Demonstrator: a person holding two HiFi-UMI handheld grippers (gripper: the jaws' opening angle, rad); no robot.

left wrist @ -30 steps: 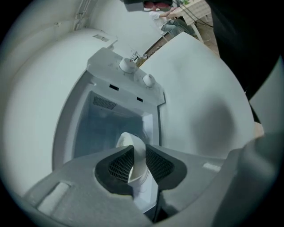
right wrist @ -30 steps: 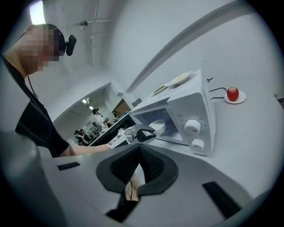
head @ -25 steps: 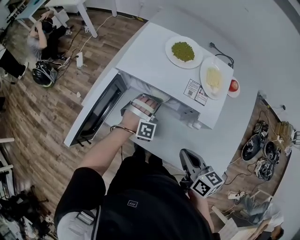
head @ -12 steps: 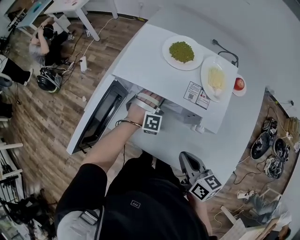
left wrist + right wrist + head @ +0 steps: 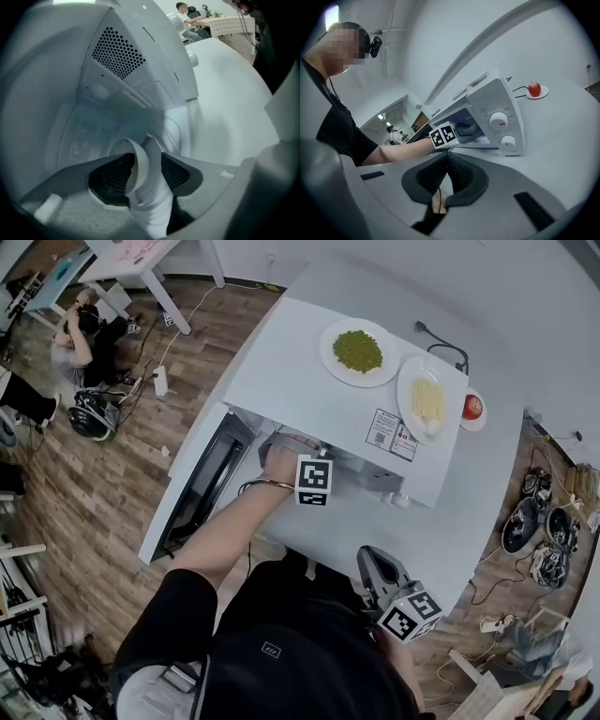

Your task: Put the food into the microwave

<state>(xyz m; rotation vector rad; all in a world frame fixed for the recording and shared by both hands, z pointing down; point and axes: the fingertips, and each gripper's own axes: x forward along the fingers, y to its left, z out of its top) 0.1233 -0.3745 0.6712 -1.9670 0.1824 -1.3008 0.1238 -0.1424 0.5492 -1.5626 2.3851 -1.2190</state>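
Opening just now inside the microwave (image 5: 117, 56), the left hand-held gripper (image 5: 147, 158) has its jaws apart, the white dish (image 5: 152, 206) apparently freed between them, so one serving looks delivered (the right hand-held gripper (image 5: 446, 159), jaws together and empty, hangs well behind).

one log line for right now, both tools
left tool: inside white microwave, jaws apart, just been opening, white round dish between them | right tool: shut, empty | white plate of green peas: on microwave top
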